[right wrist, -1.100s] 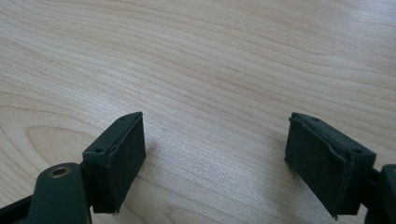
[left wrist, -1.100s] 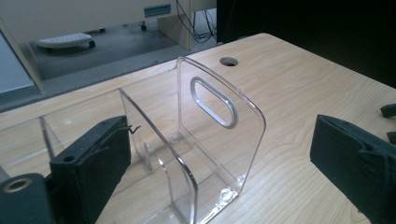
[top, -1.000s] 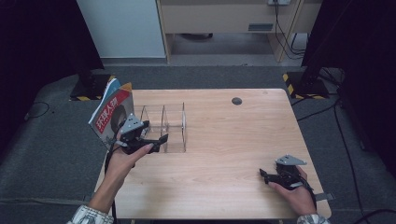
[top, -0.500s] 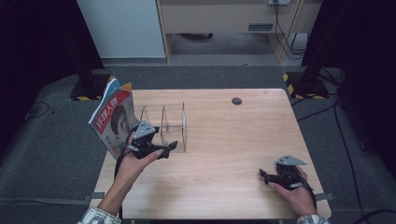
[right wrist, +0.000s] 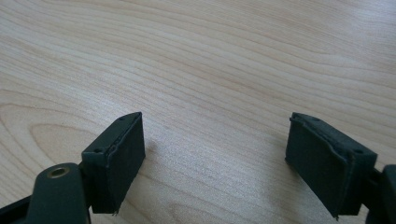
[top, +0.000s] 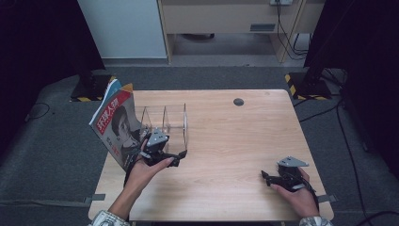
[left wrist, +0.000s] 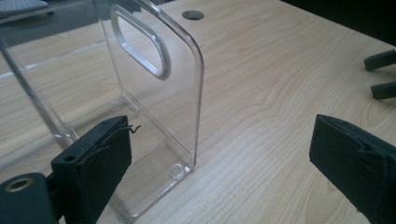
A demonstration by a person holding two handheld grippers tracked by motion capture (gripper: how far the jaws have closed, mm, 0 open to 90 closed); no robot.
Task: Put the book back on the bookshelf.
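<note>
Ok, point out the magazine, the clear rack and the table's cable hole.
magazine point(top: 114, 126), high view, front cover
clear rack point(left wrist: 159, 100), left gripper view, end panel below its handle slot
cable hole point(top: 238, 101), high view, its dark centre

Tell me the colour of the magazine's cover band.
Red, with white lettering, on the magazine; clearest in the high view.

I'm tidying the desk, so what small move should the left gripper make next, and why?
Probably ease the left gripper back toward the red-covered magazine leaning against the clear acrylic divider rack. Its jaws are open and empty by the rack's near panel, and the magazine stands outside the slots.
</note>
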